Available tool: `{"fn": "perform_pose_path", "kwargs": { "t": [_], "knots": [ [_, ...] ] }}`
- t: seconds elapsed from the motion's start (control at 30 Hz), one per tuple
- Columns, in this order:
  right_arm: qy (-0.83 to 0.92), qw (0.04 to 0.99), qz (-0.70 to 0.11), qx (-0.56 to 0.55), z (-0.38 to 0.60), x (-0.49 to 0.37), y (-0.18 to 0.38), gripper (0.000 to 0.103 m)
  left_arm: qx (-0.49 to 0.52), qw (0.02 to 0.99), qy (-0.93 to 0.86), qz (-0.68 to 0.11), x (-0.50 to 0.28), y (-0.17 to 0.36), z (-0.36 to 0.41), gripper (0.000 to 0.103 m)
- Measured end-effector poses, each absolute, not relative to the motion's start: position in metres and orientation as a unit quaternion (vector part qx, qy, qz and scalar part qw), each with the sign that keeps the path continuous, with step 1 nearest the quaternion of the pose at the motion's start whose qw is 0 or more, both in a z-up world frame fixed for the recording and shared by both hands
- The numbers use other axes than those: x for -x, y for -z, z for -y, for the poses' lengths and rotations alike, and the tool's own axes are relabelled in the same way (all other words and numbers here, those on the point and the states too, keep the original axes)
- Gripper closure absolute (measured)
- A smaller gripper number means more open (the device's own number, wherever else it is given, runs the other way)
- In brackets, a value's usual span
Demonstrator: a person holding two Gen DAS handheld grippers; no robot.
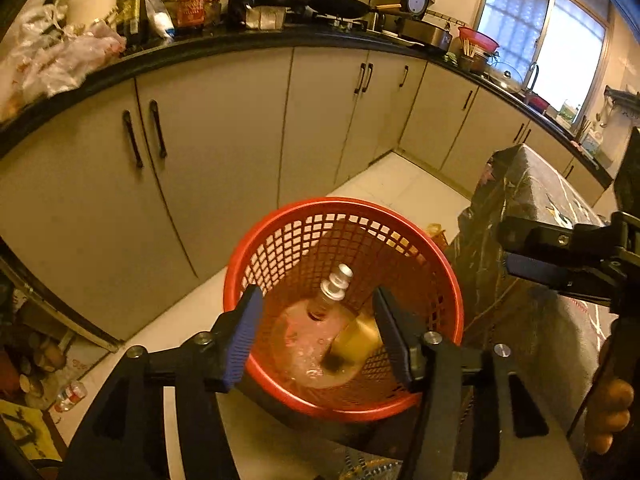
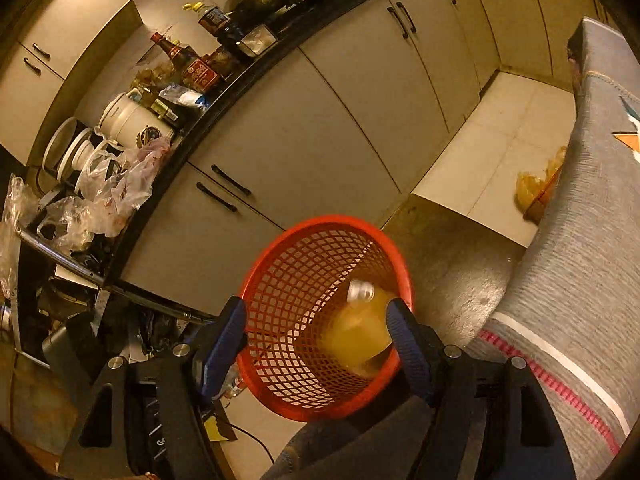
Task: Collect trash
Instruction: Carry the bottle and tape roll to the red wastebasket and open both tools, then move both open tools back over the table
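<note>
Red plastic mesh: the basket (image 1: 344,308), round, standing on the pale tiled floor (image 1: 400,188) in front of the cabinets (image 1: 224,132). Serves as the trash bin.

Contents, left wrist view: one clear bottle (image 1: 320,320) with a pale cap, neck pointing up and far; one yellowish item (image 1: 356,340), blurred, apparently just dropped in. In the right wrist view the bottle (image 2: 360,328) reads as yellowish and also blurred; whether it has settled cannot be told.

Left gripper (image 1: 320,332): above the basket mouth, pointing down into it, jaws apart, nothing between the pads.

Right gripper (image 2: 316,340): also over the basket, jaws wide apart, empty; the bottle lies below and beyond them, not held. It shows in the left wrist view too, at far right, with a hand (image 1: 612,412) on its grip.

Other: black counter (image 1: 240,40) crowded with bottles, a wok and crumpled plastic bags (image 1: 60,56); a small bottle (image 1: 72,394) lying on the floor, near left; an orange bag (image 2: 536,188) on the floor, right, beside a patterned cloth (image 2: 580,220).

Step in hand, by judgement: drop-off, releases done. Next move calls for lifting both grippers clear of the rim without tipping the light basket, then turning to fetch further trash, probably the floor bottle or the bags.
</note>
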State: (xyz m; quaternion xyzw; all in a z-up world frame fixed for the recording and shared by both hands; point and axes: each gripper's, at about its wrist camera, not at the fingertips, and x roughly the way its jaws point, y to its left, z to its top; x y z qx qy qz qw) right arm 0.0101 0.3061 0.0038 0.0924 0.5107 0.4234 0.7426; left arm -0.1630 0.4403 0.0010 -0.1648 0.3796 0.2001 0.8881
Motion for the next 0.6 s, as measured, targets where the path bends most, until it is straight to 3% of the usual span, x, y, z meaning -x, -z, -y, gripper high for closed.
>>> {"fn": "perform_pose_path", "kwargs": {
  "t": [0.17,0.6],
  "knots": [
    [-0.410,0.762,-0.493,-0.090,-0.273,0.002,-0.019,0.026,0.126,0.885,-0.238,-0.380,0.167,-0.010,-0.428,0.038],
    [-0.351,0.813,-0.456,-0.086,-0.169,0.044,-0.038,0.024,0.093,0.879,-0.279,-0.376,0.179,-0.033,-0.393,0.036]
  ]
}}
